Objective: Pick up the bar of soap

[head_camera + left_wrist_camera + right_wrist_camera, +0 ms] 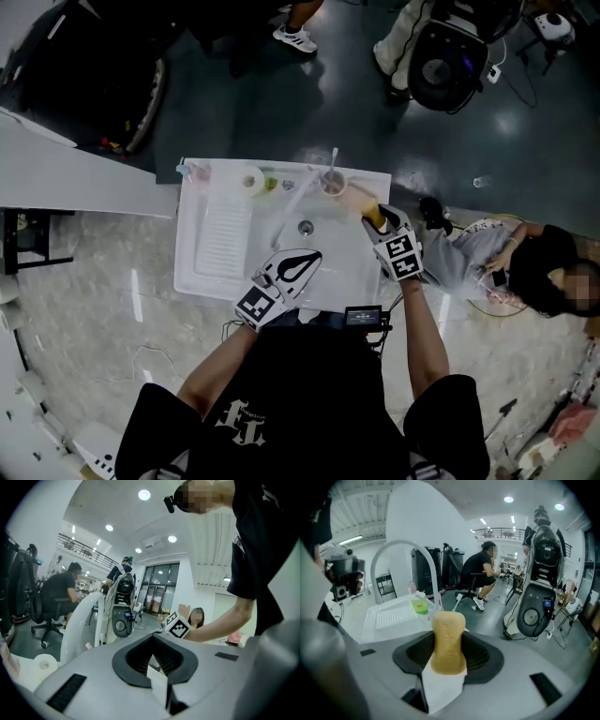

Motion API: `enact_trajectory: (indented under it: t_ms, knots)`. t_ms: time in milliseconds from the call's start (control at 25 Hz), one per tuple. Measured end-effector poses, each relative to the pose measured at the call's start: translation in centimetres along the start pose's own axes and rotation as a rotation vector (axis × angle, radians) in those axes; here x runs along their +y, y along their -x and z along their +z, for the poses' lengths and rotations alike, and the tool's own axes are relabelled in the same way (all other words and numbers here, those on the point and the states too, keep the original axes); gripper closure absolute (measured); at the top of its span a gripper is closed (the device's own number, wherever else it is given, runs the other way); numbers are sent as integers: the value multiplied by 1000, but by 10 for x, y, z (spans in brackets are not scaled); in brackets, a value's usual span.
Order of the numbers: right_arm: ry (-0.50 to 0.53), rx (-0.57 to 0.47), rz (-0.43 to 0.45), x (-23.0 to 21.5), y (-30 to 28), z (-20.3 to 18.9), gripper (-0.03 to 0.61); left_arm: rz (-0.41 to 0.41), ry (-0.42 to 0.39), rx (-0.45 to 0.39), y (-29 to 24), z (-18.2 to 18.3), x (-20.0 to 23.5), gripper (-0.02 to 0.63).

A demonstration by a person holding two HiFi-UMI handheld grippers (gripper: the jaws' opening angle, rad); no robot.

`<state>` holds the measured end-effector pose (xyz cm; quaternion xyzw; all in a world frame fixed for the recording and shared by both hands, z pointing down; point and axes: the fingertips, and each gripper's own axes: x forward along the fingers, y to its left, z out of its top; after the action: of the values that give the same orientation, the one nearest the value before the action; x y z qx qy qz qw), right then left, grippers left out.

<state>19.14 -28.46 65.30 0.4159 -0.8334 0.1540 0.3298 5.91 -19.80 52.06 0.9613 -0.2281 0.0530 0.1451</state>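
The yellow-orange bar of soap (449, 641) stands upright between the jaws of my right gripper (448, 665), which is shut on it, with a white pad below it. In the head view the soap (374, 215) shows at the tip of my right gripper (379, 219), held above the right rim of the white sink (211, 272). My left gripper (292, 266) hovers over the sink's front edge; its jaws (157, 667) are together with nothing in them.
A white curved faucet (298, 197) arches over the drain (306, 227). A cup with a toothbrush (332, 182), a white roll (253, 180) and a green sponge (419, 606) sit along the sink's back ledge. A person (511, 267) sits on the floor at right.
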Motion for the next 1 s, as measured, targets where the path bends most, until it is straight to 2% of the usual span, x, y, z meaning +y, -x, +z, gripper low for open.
enact_trajectory:
  t_ms: [200,520,760,1000]
  knots:
    - [-65,-179,-61,17,84,21,391,-46,-14,31,-15,0,-8,606]
    - [-137,-353,-163,48,176,29,391,-103,-49,17,-34,15,-20,606]
    - [-216,-413,-229,63,208,9,391,-149,-69,33,-40,15,-28,606]
    - [-253,-405,-290,68,231,-9,391,-200,-69,33,-51,12,-50,606]
